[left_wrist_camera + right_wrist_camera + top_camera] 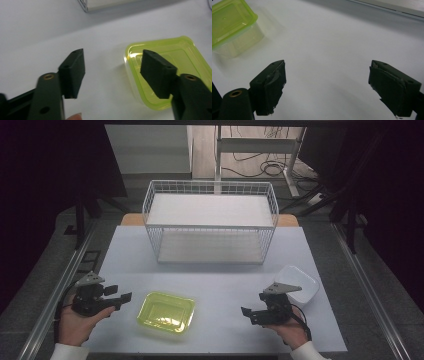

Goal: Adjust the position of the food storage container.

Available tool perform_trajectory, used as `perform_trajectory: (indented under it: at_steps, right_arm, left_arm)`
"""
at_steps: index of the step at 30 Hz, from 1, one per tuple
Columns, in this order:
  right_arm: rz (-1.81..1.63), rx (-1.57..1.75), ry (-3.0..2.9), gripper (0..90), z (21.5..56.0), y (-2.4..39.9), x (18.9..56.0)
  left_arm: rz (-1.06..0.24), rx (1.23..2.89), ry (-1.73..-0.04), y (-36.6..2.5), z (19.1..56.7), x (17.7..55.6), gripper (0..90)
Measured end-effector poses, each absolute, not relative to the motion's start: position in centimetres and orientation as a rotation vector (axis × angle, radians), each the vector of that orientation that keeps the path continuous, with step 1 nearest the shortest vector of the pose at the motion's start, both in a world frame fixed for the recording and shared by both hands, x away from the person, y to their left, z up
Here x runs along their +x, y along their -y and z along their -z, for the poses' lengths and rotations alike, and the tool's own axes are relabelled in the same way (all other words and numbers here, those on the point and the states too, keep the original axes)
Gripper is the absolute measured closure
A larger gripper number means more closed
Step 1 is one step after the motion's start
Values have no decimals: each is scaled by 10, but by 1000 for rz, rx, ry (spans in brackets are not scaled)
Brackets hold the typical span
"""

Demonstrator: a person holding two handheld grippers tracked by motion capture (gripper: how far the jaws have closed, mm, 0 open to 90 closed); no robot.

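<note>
A yellow-green lidded plastic container point(166, 312) sits on the white table point(220, 275) near the front edge, between my two grippers. My left gripper point(119, 293) is held to the left of it, pointing right, jaws open with nothing between them. In the left gripper view the open gripper point(112, 62) frames bare table, and the container point(180, 57) lies just beyond the right-hand jaw. My right gripper point(254, 304) is to the container's right, pointing left. Its jaws point(327, 65) stand wide open over bare table, with the container point(229, 20) far off at the upper left.
A white wire basket point(210, 220) with a white floor stands at the back middle of the table. A white square bowl point(298, 285) sits just behind my right gripper. The basket's lower edge point(100, 5) also appears ahead of the left gripper.
</note>
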State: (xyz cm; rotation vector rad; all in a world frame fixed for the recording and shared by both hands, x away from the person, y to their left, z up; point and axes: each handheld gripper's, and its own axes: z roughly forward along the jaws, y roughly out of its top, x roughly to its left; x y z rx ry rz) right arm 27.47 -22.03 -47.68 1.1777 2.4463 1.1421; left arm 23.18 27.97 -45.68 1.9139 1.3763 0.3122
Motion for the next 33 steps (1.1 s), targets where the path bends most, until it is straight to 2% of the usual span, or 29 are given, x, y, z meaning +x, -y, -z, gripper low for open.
perform_trajectory:
  at_steps: [3,9,11,12,13,16,19,33]
  right_arm:
    - [-1141,1183,-2444,142,477,221,275]
    - [-1134,1181,-2442,144,477,221,274]
    - [-1130,1176,-2442,144,477,221,274]
    - [-1126,1177,-2444,144,477,221,274]
    - [-1116,1176,-2444,144,477,221,274]
    - [-1110,1180,-2440,146,477,221,274]
    - [-1105,1181,-2440,147,477,221,274]
    - [-1084,1182,-2440,151,478,220,273]
  left_arm:
    - [-299,1916,-1402,-280,458,233,457]
    - [-261,1939,-1396,-278,462,233,679]
    - [-243,1951,-1386,-277,463,234,739]
    - [-230,1960,-1380,-277,464,234,739]
    - [-216,1968,-1374,-277,465,234,794]
    - [-183,1990,-1366,-276,468,233,864]
    - [-168,2007,-1376,-276,471,232,893]
    - [-43,2074,-1409,-264,493,231,894]
